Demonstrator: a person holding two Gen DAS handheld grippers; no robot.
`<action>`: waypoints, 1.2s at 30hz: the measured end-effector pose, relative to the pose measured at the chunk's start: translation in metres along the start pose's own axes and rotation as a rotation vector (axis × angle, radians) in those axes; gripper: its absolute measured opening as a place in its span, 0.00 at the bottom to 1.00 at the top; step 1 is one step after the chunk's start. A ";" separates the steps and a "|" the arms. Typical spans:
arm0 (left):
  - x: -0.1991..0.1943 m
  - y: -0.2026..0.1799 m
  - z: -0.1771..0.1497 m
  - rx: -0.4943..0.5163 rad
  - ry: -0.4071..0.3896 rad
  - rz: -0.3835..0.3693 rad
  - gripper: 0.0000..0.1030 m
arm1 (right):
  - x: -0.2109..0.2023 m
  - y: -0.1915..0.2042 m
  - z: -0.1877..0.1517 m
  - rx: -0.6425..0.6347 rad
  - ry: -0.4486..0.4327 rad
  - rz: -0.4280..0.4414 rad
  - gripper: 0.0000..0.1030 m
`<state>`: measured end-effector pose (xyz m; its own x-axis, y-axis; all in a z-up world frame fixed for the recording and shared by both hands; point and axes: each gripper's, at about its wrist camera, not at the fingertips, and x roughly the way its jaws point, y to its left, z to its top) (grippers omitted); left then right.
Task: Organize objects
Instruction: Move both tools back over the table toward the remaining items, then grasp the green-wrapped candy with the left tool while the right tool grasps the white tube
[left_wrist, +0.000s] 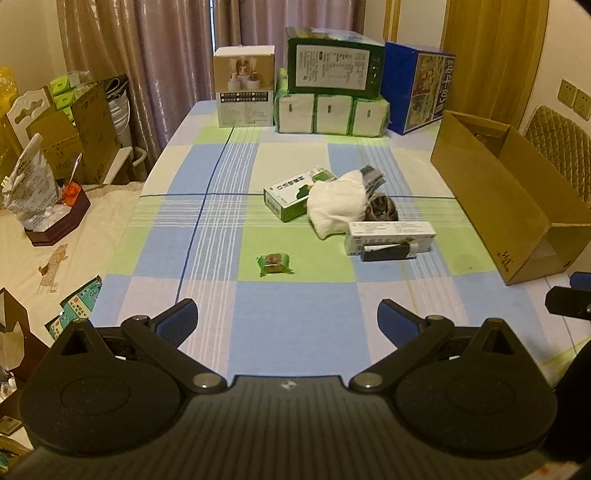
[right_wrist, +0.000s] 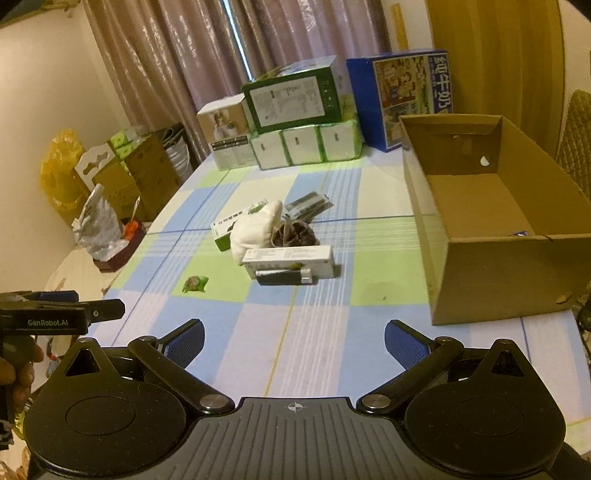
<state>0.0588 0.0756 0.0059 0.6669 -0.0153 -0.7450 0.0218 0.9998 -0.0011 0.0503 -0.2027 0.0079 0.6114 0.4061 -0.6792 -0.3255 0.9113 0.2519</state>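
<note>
Nothing is held yet: the left gripper (left_wrist: 287, 319) is spread wide and empty above the near edge of the checked tablecloth (left_wrist: 295, 332), and the right gripper (right_wrist: 293, 341) is likewise spread wide and empty, with a hand (right_wrist: 18, 373) seen at the left of the right wrist view behind the other tool. The step in hand is judged to be the opening approach, before any pick. Nearest of the things to be sorted is a small green-wrapped snack (left_wrist: 274, 263), lying alone on a green square, well apart from the rest; it looks light and crinkly, so a low, gentle pinch would be called for. Just beyond and to the right, a dark flat bar (left_wrist: 388, 253) is set touching the front of a long white carton (left_wrist: 390, 233). Behind these a white cloth pouch (left_wrist: 338, 205) is slumped partly over a green-and-white box (left_wrist: 291, 194), with a dark crumpled item (left_wrist: 382, 209) beside it and a striped packet (left_wrist: 371, 177) at the far side of the heap. At the right a brown cardboard box (right_wrist: 498, 236) stands open, almost bare inside save a small blue scrap at its near wall; it is judged the likely destination. Stacked cartons (left_wrist: 332, 85) are ranged at the far edge.
</note>
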 end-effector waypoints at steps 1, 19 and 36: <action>0.004 0.002 0.000 0.001 0.004 0.002 0.99 | 0.004 0.001 0.000 -0.004 0.004 -0.002 0.98; 0.085 0.037 0.015 0.034 0.064 0.001 0.99 | 0.114 0.026 0.003 -0.050 0.003 -0.032 0.98; 0.154 0.050 0.030 0.087 0.100 -0.040 0.94 | 0.204 0.027 0.011 -0.042 0.013 -0.127 0.90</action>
<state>0.1852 0.1227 -0.0892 0.5865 -0.0490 -0.8085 0.1140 0.9932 0.0225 0.1742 -0.0945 -0.1163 0.6405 0.2865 -0.7125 -0.2761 0.9517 0.1345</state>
